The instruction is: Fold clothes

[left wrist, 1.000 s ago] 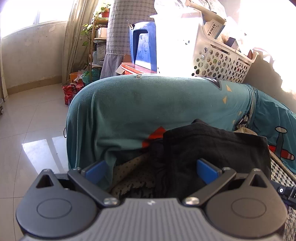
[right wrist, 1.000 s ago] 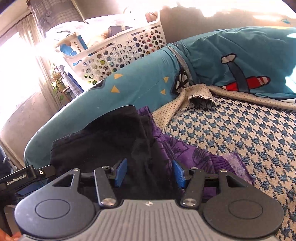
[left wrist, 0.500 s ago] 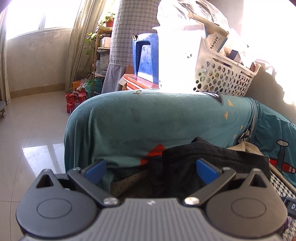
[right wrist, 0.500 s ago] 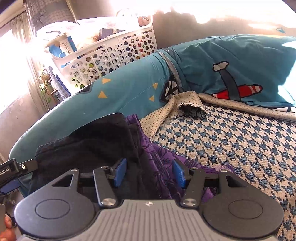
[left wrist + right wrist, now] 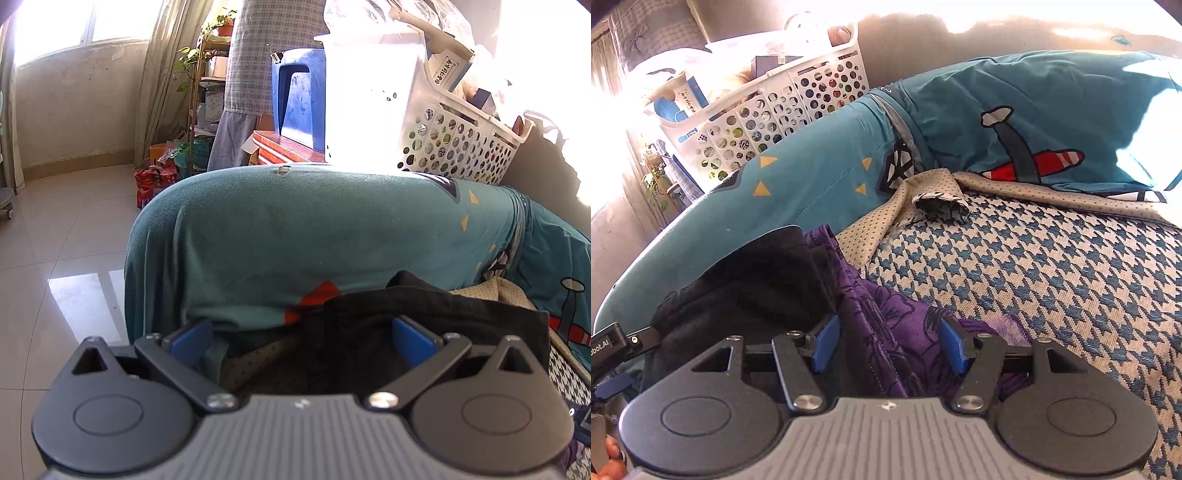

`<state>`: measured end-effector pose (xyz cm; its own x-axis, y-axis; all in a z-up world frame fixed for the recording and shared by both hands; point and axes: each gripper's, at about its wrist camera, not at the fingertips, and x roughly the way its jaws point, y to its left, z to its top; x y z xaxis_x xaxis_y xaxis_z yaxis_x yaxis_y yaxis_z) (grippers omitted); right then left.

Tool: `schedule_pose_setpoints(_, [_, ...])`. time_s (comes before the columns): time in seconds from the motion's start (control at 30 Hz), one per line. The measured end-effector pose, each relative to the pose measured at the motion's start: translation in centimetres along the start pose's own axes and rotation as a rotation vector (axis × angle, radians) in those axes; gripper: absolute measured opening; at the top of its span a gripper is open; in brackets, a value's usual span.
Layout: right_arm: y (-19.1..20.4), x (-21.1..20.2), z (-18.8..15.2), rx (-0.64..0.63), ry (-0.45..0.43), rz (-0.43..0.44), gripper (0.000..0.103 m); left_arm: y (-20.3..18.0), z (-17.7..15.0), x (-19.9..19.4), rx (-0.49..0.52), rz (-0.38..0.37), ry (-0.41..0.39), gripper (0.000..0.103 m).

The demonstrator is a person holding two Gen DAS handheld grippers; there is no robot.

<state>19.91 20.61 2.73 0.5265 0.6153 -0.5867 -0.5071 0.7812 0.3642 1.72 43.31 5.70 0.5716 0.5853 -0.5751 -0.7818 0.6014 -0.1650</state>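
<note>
left gripper [image 5: 301, 338] tilted downward, jaws spread wide. right gripper [image 5: 888, 341] tilted downward, jaws opening around cloth.

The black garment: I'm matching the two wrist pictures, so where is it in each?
Left wrist: black garment lies low, right of centre, around the right pad.
Right wrist: lower left, beside the purple cloth.
Shared landmark: the white perforated basket.

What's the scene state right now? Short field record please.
surface: sofa seat with blue houndstooth cover
clothes: black garment lying on purple garment, by the teal armrest
left gripper: open, over the black garment's edge
right gripper: jaws opening, purple cloth between them, not pressed
background: white laundry basket behind the armrest
</note>
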Motion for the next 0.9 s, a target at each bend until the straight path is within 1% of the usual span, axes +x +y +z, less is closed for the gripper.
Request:
schedule_pose_setpoints(0.03, [-0.1, -0.4, 0.0, 0.006, 0.008, -0.006, 0.060, 0.1, -0.1, -0.4, -0.009, -0.008, 0.016, 0.103])
schedule_pose_setpoints(0.1, [-0.3, -1.1, -0.1, 0.014, 0.023, -0.021, 0.064, 0.5, -0.6, -1.1, -0.049, -0.040, 0.056, 0.103])
schedule_pose_setpoints(0.17, [-0.3, -1.9, -0.3, 0.009, 0.039, -0.035, 0.073, 0.7, -1.4, -1.8, -0.071, -0.053, 0.086, 0.103])
schedule_pose_setpoints(0.2, [-0.2, -2.2, -0.5, -0.003, 0.046, -0.038, 0.074, 0.8, -1.8, -2.1, -0.077, -0.056, 0.100, 0.103])
schedule_pose_setpoints(0.33, [0.1, -3.7, -1.2, -0.045, 0.077, -0.044, 0.075, 0.6, -3.1, -3.5, -0.051, -0.051, 0.121, 0.103])
schedule_pose_setpoints(0.4, [0.2, -4.5, -1.5, -0.051, 0.093, -0.039, 0.078, 0.6, -3.7, -4.2, -0.045, -0.050, 0.131, 0.103])
schedule_pose_setpoints(0.47, [0.3, -5.5, -1.8, -0.062, 0.099, -0.037, 0.086, 0.6, -4.3, -4.9, -0.043, -0.052, 0.144, 0.103])
schedule_pose_setpoints(0.53, [0.6, -6.5, -2.2, -0.083, 0.102, -0.036, 0.090, 0.4, -5.0, -5.6, -0.035, -0.054, 0.152, 0.103])
schedule_pose_setpoints(0.7, [1.0, -8.7, -4.1, -0.178, 0.138, -0.034, 0.092, -0.1, -6.7, -6.9, -0.007, -0.048, 0.176, 0.103])
schedule_pose_setpoints(0.9, [0.6, -11.0, -5.3, -0.205, 0.174, -0.005, 0.092, -0.6, -8.7, -8.6, 0.011, -0.056, 0.197, 0.103])
